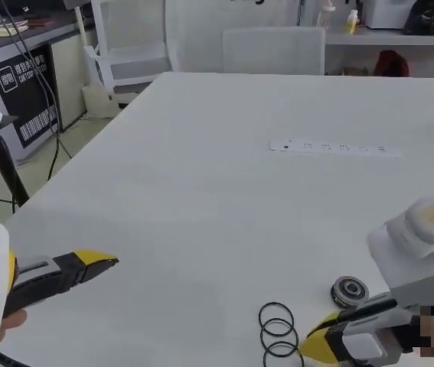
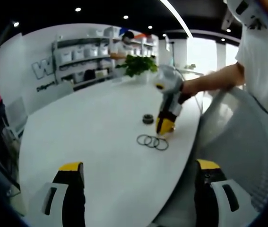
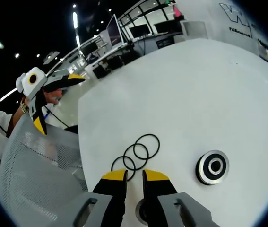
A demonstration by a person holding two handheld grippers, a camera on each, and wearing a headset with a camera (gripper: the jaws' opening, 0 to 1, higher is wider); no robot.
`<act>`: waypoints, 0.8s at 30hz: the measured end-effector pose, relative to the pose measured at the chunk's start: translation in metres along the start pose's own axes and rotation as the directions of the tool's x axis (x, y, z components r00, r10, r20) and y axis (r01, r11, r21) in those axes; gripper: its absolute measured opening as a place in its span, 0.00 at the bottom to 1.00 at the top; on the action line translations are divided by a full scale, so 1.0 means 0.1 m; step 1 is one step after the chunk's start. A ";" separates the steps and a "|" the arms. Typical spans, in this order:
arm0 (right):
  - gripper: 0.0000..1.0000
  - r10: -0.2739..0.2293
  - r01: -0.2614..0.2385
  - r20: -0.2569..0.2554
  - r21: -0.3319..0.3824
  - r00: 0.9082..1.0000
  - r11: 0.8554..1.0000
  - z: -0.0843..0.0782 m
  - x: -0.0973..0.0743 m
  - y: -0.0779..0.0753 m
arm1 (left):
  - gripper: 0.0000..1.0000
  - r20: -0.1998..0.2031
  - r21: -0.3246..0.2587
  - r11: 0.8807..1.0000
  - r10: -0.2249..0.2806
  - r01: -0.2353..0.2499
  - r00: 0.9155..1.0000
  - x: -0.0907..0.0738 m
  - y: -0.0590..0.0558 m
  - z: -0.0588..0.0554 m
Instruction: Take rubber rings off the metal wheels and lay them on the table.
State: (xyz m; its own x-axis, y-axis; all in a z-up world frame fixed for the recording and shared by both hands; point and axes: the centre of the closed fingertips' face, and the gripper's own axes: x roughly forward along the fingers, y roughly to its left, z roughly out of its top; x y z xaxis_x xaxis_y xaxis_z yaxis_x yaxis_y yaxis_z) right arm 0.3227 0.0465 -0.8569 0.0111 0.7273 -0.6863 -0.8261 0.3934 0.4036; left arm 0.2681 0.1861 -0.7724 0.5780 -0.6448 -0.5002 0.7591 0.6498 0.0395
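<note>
White counter (image 1: 201,191), showroom shelving behind. Three rings (image 3: 136,153) lay flat in a linked row near your edge. One wheel (image 3: 212,167) lay flat near them, not touching.

Your right gripper (image 3: 134,176) sat with its tips at the near end of that row. Its jaws were narrow with a slim gap and nothing visibly pinched. My read: that was a drop-off pose, putting each ring next to the others and clear of the wheel. A dark round shape showed under the jaw bases; I couldn't tell what it was.

Your left gripper (image 1: 98,261) hung at the counter's edge, well apart from the parts, jaws wide and empty. Likely parked out of the way, ready to steady a wheel.

The wheel had a dark band round its rim. It might be a ring not yet removed; I can't confirm. If so, you'd want the left pinning the wheel while the right peels.
</note>
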 end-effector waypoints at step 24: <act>0.21 -0.067 0.055 0.339 0.043 0.938 0.998 0.60 -0.63 -0.28 | 0.98 0.012 0.015 1.000 -0.013 0.013 1.000 0.01 0.02 0.14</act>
State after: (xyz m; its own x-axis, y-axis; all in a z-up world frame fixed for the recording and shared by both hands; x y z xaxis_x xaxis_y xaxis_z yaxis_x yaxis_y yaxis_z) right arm 0.3791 0.0233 -0.7882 0.2565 0.8468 -0.4660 -0.7989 0.4571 0.3909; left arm 0.2740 0.1813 -0.7608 0.5714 -0.6584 -0.4899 0.7711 0.6351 0.0457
